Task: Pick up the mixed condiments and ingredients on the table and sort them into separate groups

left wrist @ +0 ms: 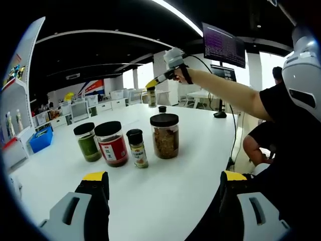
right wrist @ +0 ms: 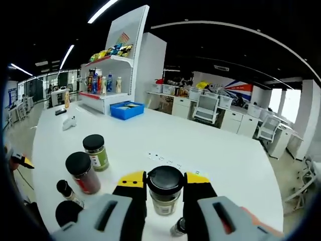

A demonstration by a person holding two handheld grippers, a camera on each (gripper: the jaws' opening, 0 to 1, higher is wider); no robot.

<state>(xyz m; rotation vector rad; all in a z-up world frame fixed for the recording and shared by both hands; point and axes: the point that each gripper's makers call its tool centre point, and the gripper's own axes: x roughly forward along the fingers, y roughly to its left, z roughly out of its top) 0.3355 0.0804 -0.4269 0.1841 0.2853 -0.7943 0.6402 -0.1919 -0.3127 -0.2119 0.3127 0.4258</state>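
Right gripper (right wrist: 164,187) has its yellow-tipped jaws pinched on a black-lidded jar (right wrist: 164,193), one jaw against each side just under the lid. In the left gripper view the same gripper (left wrist: 152,85) shows at the far side of the white table (left wrist: 200,165), held out by a person's bare arm (left wrist: 225,93), with the jar (left wrist: 152,98) between its jaws above the tabletop. A small dark-capped bottle (right wrist: 178,228) stands just below the held jar in the right gripper view, partly hidden by the jaws.

Left gripper (left wrist: 163,183) hangs over the near edge of the table with its jaws spread wide and nothing between them. Ahead of it four containers stand in a loose row: a green-filled jar (left wrist: 88,143), a red-labelled jar (left wrist: 113,144) touching or nearly touching it, a slim spice bottle (left wrist: 137,148) just beside that, and a wider jar of brown flakes (left wrist: 164,135) a little apart to the right. A small black-capped item (left wrist: 162,109) stands farther back.

From the right gripper view the green jar (right wrist: 96,152) and red jar (right wrist: 83,172) stand to the left, with a thin bottle (right wrist: 67,192) and a black lid (right wrist: 67,212) nearer the bottom edge. A blue bin (right wrist: 127,110) sits at the far edge of the table, below a shelf of bottles (right wrist: 103,83).
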